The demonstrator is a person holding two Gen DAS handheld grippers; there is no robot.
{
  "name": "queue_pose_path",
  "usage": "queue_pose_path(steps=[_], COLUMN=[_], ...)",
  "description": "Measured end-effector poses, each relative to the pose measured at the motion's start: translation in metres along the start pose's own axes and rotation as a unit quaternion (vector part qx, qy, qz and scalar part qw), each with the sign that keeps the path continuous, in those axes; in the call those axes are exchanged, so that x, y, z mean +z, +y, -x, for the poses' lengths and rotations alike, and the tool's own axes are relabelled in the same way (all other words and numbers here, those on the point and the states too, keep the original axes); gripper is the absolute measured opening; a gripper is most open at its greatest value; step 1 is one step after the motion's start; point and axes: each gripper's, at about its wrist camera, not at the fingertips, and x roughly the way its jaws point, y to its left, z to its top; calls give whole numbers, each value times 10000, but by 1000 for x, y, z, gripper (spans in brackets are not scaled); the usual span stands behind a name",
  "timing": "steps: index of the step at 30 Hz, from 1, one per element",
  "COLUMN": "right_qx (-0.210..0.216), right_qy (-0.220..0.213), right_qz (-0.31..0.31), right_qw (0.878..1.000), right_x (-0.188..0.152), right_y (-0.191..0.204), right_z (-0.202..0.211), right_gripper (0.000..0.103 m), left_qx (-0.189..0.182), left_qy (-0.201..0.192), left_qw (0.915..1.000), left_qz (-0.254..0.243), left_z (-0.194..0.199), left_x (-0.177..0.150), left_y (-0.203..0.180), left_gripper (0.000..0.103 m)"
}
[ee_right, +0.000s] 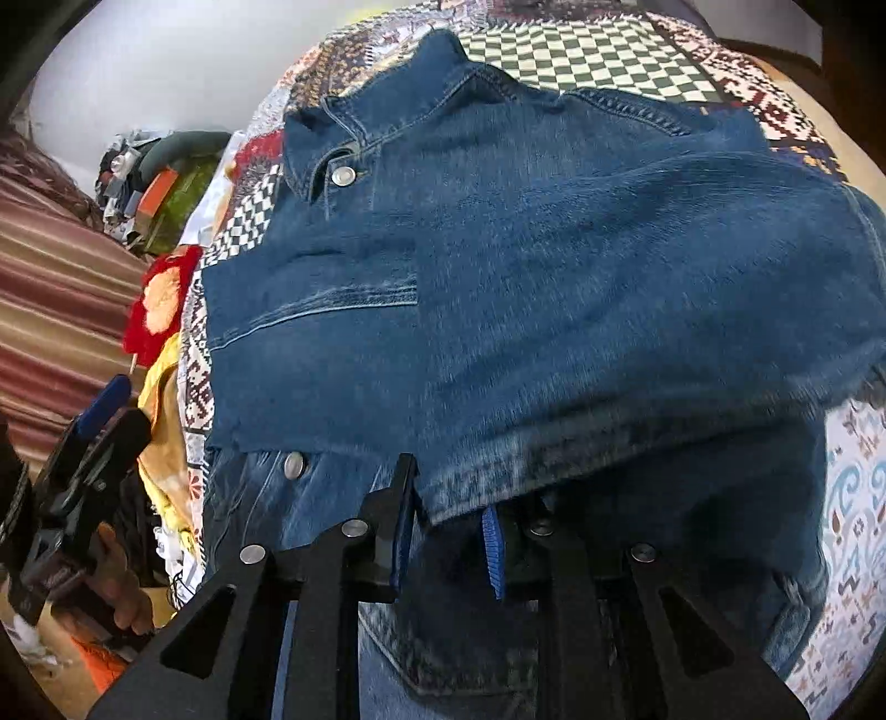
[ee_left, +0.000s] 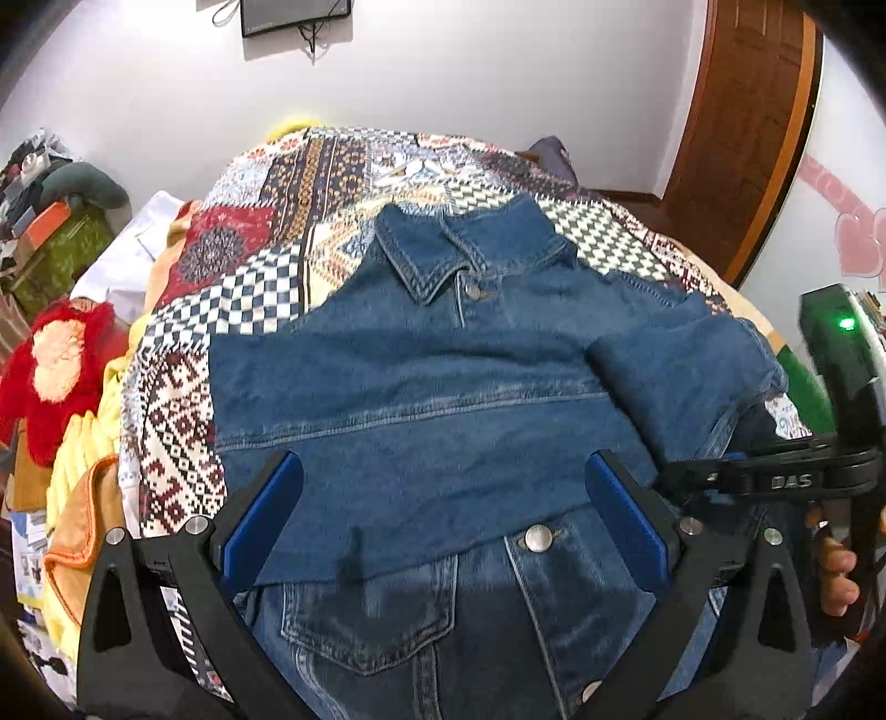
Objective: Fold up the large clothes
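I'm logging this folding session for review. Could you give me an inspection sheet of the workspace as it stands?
Surface: patchwork-patterned bedspread covering the bed.
Job's things: blue denim jacket, collar away from the cameras, sleeves folded across the front.
Clutter: red fluffy flower cushion, yellow cloth, piled items on the left.
Grippers: left tool open above the jacket; right tool partly closed at a denim edge, grip unclear.
Cables: dangling below the wall-mounted black screen.
Surroundings: white wall, brown wooden door.

jacket point(ee_left: 443, 387): denim, ctr frame, flat on patchwork bedspread point(ee_left: 266, 266)
left gripper point(ee_left: 443, 520): btm, jaws wide apart above hem
right gripper point(ee_left: 714, 479): right edge, state unclear
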Motion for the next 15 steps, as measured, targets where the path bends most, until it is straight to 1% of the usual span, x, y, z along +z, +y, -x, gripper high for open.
queue_pose_path(steps=[4, 6, 10, 13, 15], right_qx=[121, 151, -96, -344, -483], right_qy=[310, 279, -225, -815, -1103], right_qz=[-57, 40, 203, 107, 1], right_qw=[9994, 9995, 9995, 9960, 9927], right_x=[-12, -20, -24, -25, -26], right_y=[-4, -4, -3, -21, -37], right_z=[13, 22, 62, 104, 130], right_gripper=[19, 19, 19, 19, 19], left_qx=[-111, -155, -255, -360, -473], left_qy=[54, 10, -108, -184, -208], left_qw=[9999, 9999, 9990, 9969, 9946], left_qz=[12, -49, -347, -677, -898], left_z=[1, 4, 13, 15, 14], left_x=[0, 3, 16, 30, 40], left_y=[-4, -12, -37, -66, -89], left_gripper=[103, 103, 103, 103, 103])
